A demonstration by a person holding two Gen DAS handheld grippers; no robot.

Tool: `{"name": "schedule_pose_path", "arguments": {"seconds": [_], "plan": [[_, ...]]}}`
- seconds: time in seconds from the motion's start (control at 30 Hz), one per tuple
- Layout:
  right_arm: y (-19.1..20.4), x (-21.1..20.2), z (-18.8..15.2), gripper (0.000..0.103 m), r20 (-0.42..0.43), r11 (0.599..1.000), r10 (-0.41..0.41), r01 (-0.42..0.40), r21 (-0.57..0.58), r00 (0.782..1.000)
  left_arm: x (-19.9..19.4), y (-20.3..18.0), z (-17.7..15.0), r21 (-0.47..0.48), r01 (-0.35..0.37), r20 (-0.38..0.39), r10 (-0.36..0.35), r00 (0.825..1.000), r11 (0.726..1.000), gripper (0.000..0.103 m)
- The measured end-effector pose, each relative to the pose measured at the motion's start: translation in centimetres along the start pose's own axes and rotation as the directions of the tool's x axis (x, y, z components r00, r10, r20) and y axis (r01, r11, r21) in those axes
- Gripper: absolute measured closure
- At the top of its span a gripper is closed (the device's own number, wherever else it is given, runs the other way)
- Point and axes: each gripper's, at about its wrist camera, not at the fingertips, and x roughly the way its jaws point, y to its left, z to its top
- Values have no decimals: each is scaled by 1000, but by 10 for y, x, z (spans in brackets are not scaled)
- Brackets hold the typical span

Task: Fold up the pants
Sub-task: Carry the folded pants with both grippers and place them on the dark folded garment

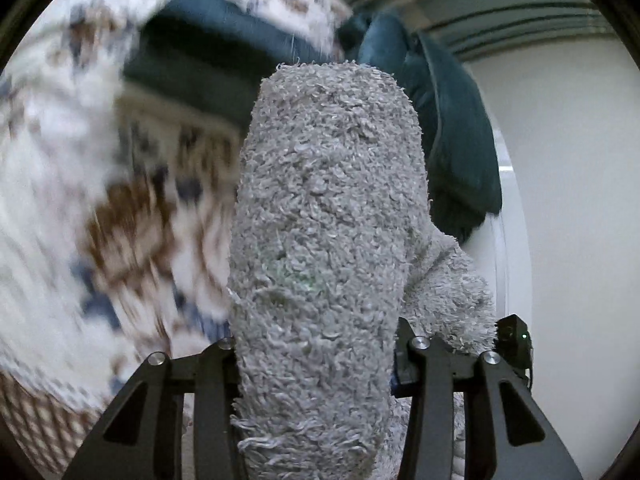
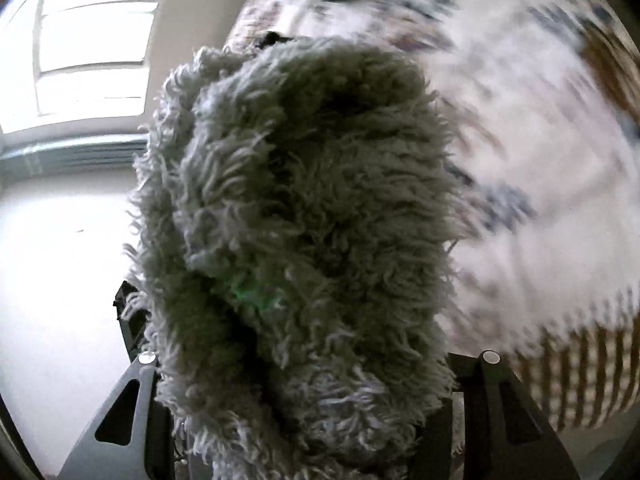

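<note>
- Between the jaws of our left gripper (image 1: 320, 360) sits a thick fold of the grey fleece pants (image 1: 320, 208); the jaws are clenched on it, and the cloth stands up tall in front of the lens, hiding the fingertips.
- Left of that fold we see one patterned cover (image 1: 72, 184), white with brown and blue marks, blurred.
- Behind and to the right of the fold lie two dark teal cushions (image 1: 452, 128), one at the top middle and one running down the right side; a pale wall (image 1: 580, 200) fills the far right.
- Seen from the right wrist, one bright window (image 2: 92, 32) shows at the upper left.
- Our right gripper (image 2: 312, 380) grasps a second bunch of the same pants (image 2: 304, 208); the shaggy pile spills over both fingers, so we count two grips on one garment, and both bunches are held clear of the cover.
- Right of this bunch the cover (image 2: 540, 160) shows again, blurred, with a striped brown edge at the lower right.
- One teal patch shows at the top edge; we cannot tell which cushion it is.
</note>
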Motion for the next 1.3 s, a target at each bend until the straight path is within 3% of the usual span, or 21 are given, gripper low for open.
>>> {"name": "schedule_pose_path", "arguments": {"seconds": [0.1,0.23,0.4,0.53,0.63,0.67,0.7,0.73,0.77,0.8,0.87,0.93,0.97,1.03,1.1,1.13,1.17,1.23,1.27,1.3], "plan": [[63,23,45,53,3,999,5,-5,-40,1000,-26,-9,50,19,-25,45,24,999,1000,63],[124,57,119,53,-6,995,36,-37,-91,999,-42,-13,144,28,-75,107,71,992,997,63],[181,125,215,53,-23,990,48,-51,-133,999,-31,7,254,5,-129,141,127,982,992,62],[200,188,289,53,-35,989,19,-24,-149,999,1,34,309,-11,-215,126,214,969,977,54],[205,220,331,47,-36,990,-49,44,-135,998,36,71,338,-58,-331,54,334,941,942,40],[200,235,344,41,-41,988,-97,92,-127,994,44,82,341,-62,-387,25,389,921,920,37],[200,241,359,37,-36,980,-152,146,-133,988,51,92,338,-50,-476,-1,477,879,878,29],[194,244,357,36,-32,956,-255,247,-158,966,53,98,336,-42,-521,5,522,853,852,21],[192,249,358,34,-38,942,-297,286,-174,954,53,104,333,-44,-523,16,524,852,851,17],[189,256,359,27,-53,930,-329,314,-192,943,52,110,330,-57,-507,18,509,861,860,9],[189,254,355,24,-49,914,-359,341,-217,932,47,110,324,-75,-469,16,471,882,880,7],[195,251,351,23,-40,888,-403,380,-257,914,38,98,317,-63,-481,30,483,875,874,7],[198,251,348,23,-25,871,-426,402,-284,905,34,92,315,-50,-502,48,504,863,864,7],[210,237,332,16,20,830,-462,441,-341,886,27,79,314,-17,-567,91,566,819,823,7],[229,221,317,11,136,747,-516,522,-413,846,19,57,300,30,-629,139,620,772,777,7],[237,215,307,10,174,711,-534,551,-437,828,19,59,300,42,-647,158,634,757,762,7],[249,203,293,8,236,656,-560,599,-458,794,15,49,291,59,-678,183,660,729,733,7],[266,180,267,6,329,596,-565,650,-472,757,7,35,275,74,-725,217,699,682,685,7],[270,172,258,5,355,573,-574,672,-469,738,0,27,264,75,-740,236,710,664,668,7],[274,162,245,5,385,556,-578,692,-461,720,-4,23,257,78,-745,245,711,659,663,7]]}}
